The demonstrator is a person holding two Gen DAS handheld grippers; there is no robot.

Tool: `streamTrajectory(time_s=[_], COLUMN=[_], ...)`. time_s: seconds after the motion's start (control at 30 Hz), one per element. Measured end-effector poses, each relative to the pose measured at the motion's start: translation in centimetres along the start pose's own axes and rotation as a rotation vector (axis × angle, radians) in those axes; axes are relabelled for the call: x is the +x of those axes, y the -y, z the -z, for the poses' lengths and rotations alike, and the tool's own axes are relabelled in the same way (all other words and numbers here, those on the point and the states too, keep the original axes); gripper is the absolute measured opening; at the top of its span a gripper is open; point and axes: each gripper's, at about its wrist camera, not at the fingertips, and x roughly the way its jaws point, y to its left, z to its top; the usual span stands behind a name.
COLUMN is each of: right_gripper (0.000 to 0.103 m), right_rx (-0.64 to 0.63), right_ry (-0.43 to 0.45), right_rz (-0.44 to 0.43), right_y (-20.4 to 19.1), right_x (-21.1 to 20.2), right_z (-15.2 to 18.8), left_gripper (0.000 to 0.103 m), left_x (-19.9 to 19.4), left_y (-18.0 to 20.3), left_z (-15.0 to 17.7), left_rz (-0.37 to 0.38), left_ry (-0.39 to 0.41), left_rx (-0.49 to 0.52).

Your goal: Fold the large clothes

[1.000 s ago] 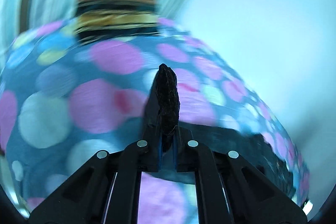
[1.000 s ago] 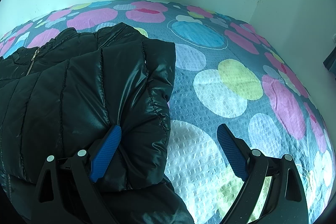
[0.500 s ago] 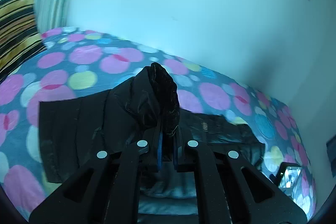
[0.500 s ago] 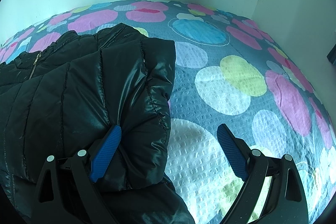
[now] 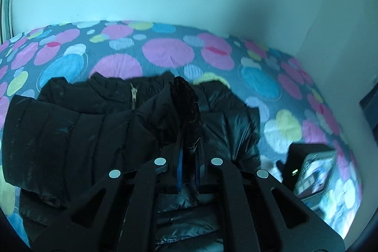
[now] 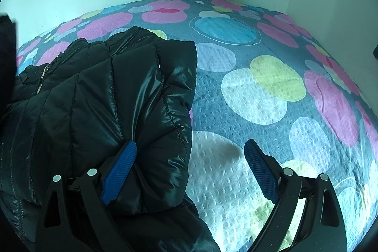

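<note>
The left gripper (image 5: 189, 157) is clenched on a dark cuff (image 5: 187, 108), probably the sleeve end, carrying it over the black puffer jacket (image 5: 78, 134) to fold it. The right gripper (image 6: 189, 171) stands released, one pad resting on the jacket's folded edge, seemingly to steady it.

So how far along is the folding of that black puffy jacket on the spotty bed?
Partly done. The black jacket lies zipped on the spotted bedspread, its right side already folded in. In hand: the left hand-held gripper is shut on a dark fuzzy cuff, holding it over the jacket's middle. The right hand-held gripper is open, one finger pressing the folded edge. Left: release the sleeve and fold the body.
</note>
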Motion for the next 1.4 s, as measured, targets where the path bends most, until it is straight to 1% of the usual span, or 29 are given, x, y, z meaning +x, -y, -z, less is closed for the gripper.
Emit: streamTrajectory(time_s=[0.13,0.2,0.23,0.27,0.3,0.33,0.37,0.4,0.47,0.5,0.53,0.6,0.63,0.7,0.83,0.9,1.0,1.03,1.1,1.13,1.17,1.2,1.3,1.4], right_gripper=[0.091,0.091,0.091,0.091,0.091,0.091,0.091,0.091,0.091,0.091,0.091,0.091,0.091,0.091,0.091,0.091,0.091,0.091,0.091,0.091,0.091,0.091,0.091,0.091], right_rx=[0.002,0.003,0.003,0.003,0.003,0.002,0.002,0.002,0.002,0.002,0.002,-0.002,-0.004,-0.007,-0.006,-0.003,0.012,0.023,0.029,0.026,0.005,-0.019,-0.102,-0.118], right_ry=[-0.001,-0.001,-0.001,-0.001,-0.001,-0.001,-0.001,-0.001,0.0,0.0,0.0,0.001,0.003,0.004,0.006,0.016,0.065,0.096,0.121,0.12,0.104,0.096,0.072,0.001], right_rz=[-0.004,-0.005,-0.005,-0.005,-0.005,-0.004,-0.005,-0.005,-0.004,-0.004,-0.003,0.0,0.002,0.004,0.0,-0.001,0.002,-0.013,-0.06,-0.098,-0.158,-0.183,-0.215,-0.28], right_y=[0.1,0.1,0.1,0.1,0.1,0.1,0.1,0.1,0.1,0.1,0.1,0.1,0.0,0.1,0.2,0.4,0.9,0.9,0.5,0.0,-1.2,-2.2,-5.3,-7.2], right_x=[0.0,0.0,0.0,0.0,0.0,0.0,0.0,0.0,0.0,0.0,0.0,0.0,0.0,-0.1,-0.4,-1.2,-4.0,-5.5,-7.0,-7.5,-7.6,-7.5,-6.2,-4.4], right_z=[0.1,0.1,0.1,0.1,0.1,0.1,0.1,0.1,0.1,0.1,0.1,0.1,0.1,0.1,-0.1,-0.5,-1.3,-1.6,-2.1,-2.3,-2.5,-2.5,-2.5,-2.3], left_gripper=[0.008,0.01,0.013,0.021,0.035,0.041,0.055,0.061,0.065,0.067,0.067,0.068,0.068,0.068,0.068,0.068,0.069,0.069,0.069,0.069,0.069,0.069,0.069,0.069], left_x=[2.5,3.1,2.9,2.8,2.3,1.8,1.1,0.0,-2.0,-3.2,-3.8,-5.4,-6.2,-7.3,-9.4,-10.4,-11.3,-11.5,-11.6,-11.5,-11.5,-11.4,-11.2,-10.5], left_y=[0.7,1.0,1.1,1.3,1.3,1.4,1.3,1.2,0.5,-0.3,-0.9,-3.3,-5.2,-7.9,-15.4,-18.7,-22.2,-23.4,-25.0,-25.7,-26.0,-26.3,-26.5,-26.5], left_z=[1.6,2.0,2.1,2.2,2.2,2.2,2.1,2.1,2.1,2.1,2.0,2.4,2.9,3.6,5.3,6.0,6.5,6.6,6.8,6.9,7.0,7.0,7.3,7.5], left_rz=[-0.022,-0.02,-0.022,-0.018,-0.003,0.006,0.006,0.004,0.01,-0.008,-0.022,-0.075,-0.124,-0.182,-0.331,-0.391,-0.434,-0.445,-0.462,-0.465,-0.463,-0.462,-0.467,-0.476], left_ry=[-0.05,-0.065,-0.063,-0.06,-0.056,-0.046,-0.032,-0.009,0.033,0.049,0.057,0.075,0.079,0.083,0.087,0.093,0.098,0.097,0.094,0.09,0.087,0.082,0.073,0.062], left_rx=[0.039,0.052,0.052,0.053,0.053,0.051,0.049,0.048,0.051,0.053,0.05,0.036,0.019,-0.012,-0.122,-0.173,-0.23,-0.251,-0.283,-0.296,-0.302,-0.304,-0.285,-0.258])
